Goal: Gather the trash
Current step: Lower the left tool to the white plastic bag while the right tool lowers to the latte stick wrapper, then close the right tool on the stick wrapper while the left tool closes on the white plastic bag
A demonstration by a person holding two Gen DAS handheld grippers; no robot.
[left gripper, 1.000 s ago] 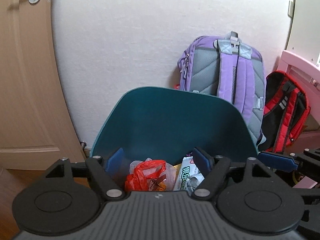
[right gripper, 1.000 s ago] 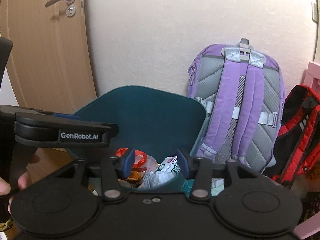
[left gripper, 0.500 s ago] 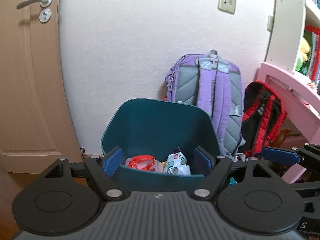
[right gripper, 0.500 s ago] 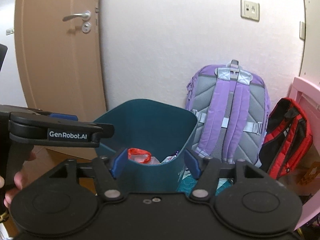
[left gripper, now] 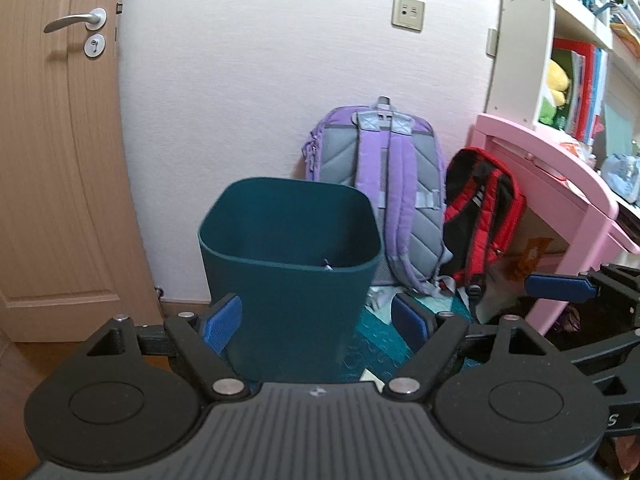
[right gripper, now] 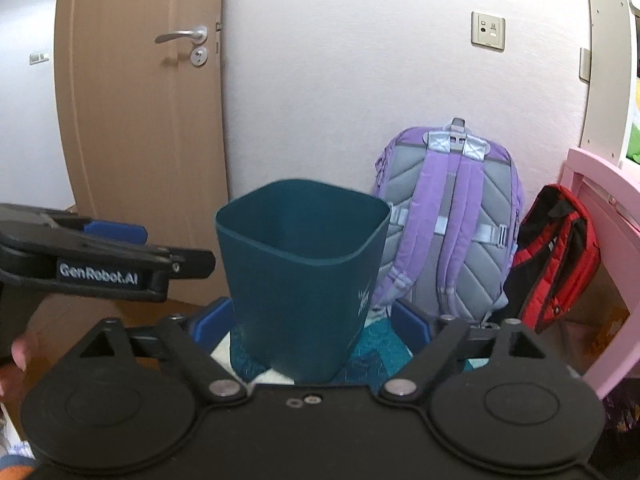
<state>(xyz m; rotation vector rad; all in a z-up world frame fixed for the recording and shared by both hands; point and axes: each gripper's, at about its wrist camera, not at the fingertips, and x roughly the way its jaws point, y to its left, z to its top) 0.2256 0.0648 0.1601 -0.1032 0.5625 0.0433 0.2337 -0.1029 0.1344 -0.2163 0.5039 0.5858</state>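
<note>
The left gripper is seen with its blue-padded jaws spread wide and opening further; nothing is pinched between them, and the bin is only framed behind the gap. The right gripper is likewise spread, its jaws opening, with nothing gripped. In the right wrist view the left gripper appears at the left edge, and part of a hand is seen below it.

Farthest left, a brown wooden door with a silver lever handle is seen. Beside it, a dark teal trash bin is stood upright on a teal patterned mat, close to the white wall. Only a small tip of something is visible above the near rim inside the bin; its contents cannot be made out.

To the right of the bin, a purple and grey backpack is leaned against the wall, straps facing out. A wall socket plate is fixed above it. Next, a red and black backpack is propped against a pink desk. A white bookshelf with books is placed above the desk.
</note>
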